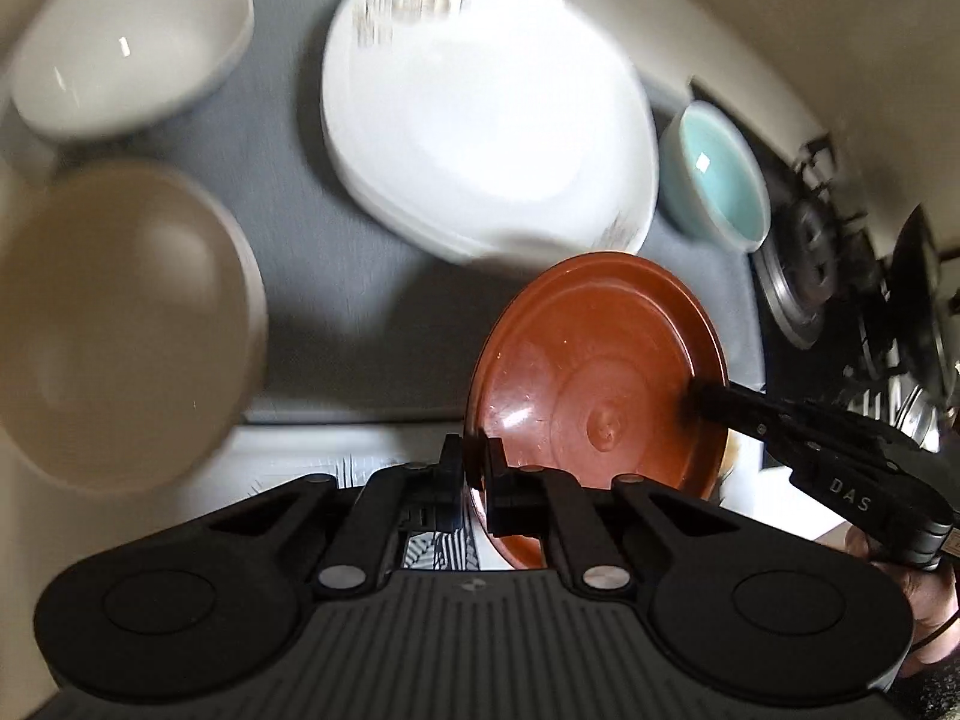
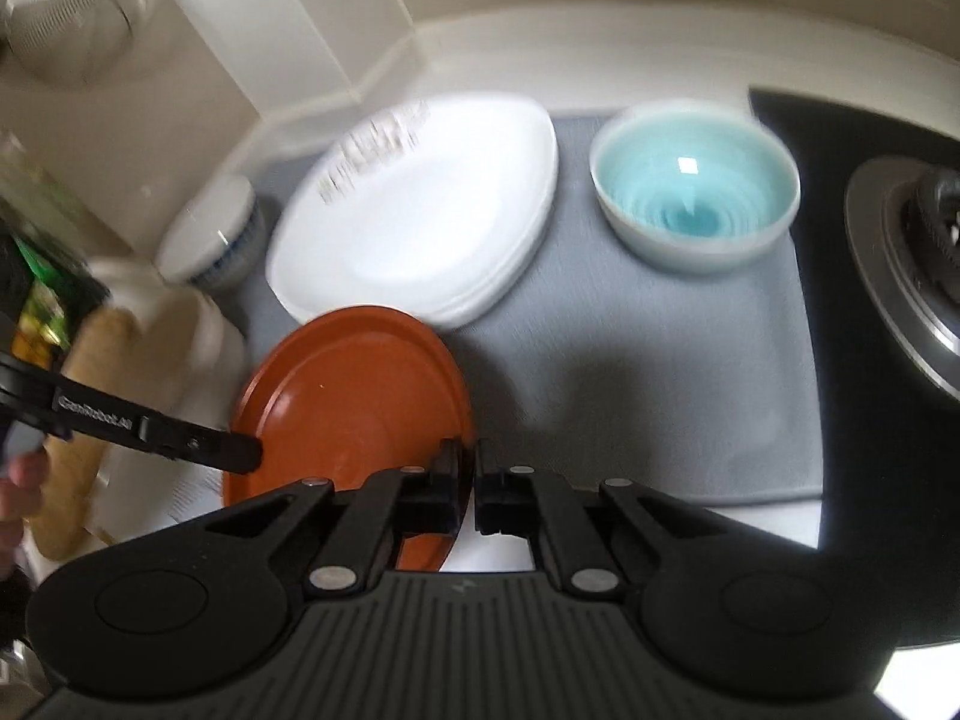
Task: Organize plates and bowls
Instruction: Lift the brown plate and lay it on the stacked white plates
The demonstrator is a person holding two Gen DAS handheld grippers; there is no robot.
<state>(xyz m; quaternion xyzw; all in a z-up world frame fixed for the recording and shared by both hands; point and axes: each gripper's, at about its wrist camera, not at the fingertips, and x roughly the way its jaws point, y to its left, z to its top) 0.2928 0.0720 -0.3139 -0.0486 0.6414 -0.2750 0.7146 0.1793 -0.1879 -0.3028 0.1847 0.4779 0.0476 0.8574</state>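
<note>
A brown-red plate is held in the air, tilted, above the grey mat. My left gripper is shut on its near rim. My right gripper is shut on the opposite rim of the same plate. Each gripper's finger shows in the other's view, clamped on the plate. A stack of white plates lies on the mat beyond it and also shows in the right wrist view. A light blue bowl stands on the mat to the right.
A white bowl and a beige bowl sit at the left in the left wrist view. A blue-patterned white cup stands by the wall. A gas stove burner is at the right. A strainer hangs on the tiled wall.
</note>
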